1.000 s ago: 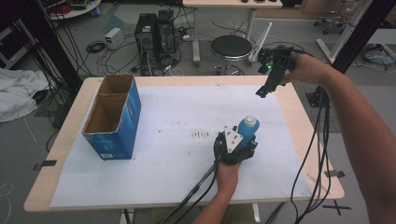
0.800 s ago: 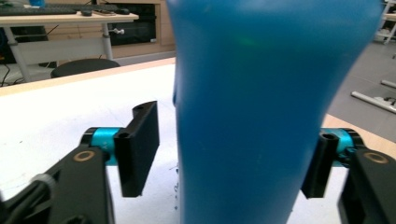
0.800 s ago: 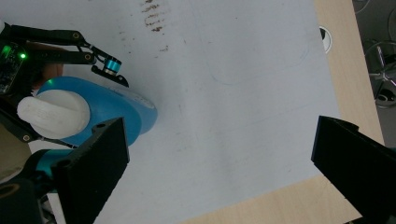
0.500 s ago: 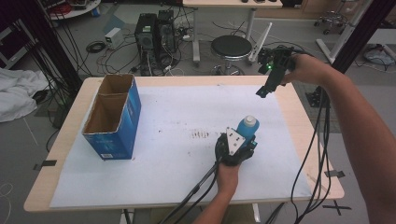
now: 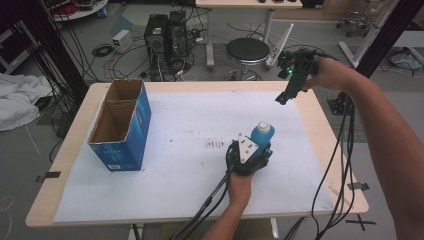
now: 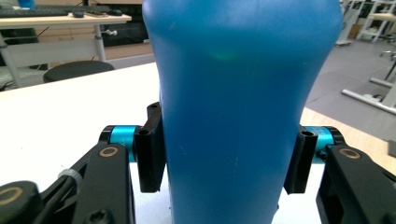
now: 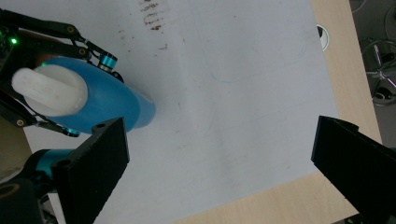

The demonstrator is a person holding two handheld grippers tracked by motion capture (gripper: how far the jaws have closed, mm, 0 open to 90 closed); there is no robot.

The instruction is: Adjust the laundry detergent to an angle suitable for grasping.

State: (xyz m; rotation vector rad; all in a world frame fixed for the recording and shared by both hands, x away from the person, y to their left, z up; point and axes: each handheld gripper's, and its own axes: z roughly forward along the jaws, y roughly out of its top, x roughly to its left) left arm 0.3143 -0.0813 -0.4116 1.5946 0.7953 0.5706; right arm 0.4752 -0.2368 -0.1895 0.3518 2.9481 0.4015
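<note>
A blue bottle with a white cap stands upright on the white paper, right of the table's middle. My left gripper is shut on the bottle's body from the near side. In the left gripper view the bottle sits tight between both pads. My right gripper hangs high over the far right of the table, open and holding nothing. In the right gripper view it looks down on the bottle, well apart from it.
An open blue cardboard box with two compartments stands at the table's left. White paper covers most of the wooden table; dark smudges mark it left of the bottle. Cables trail off the near edge.
</note>
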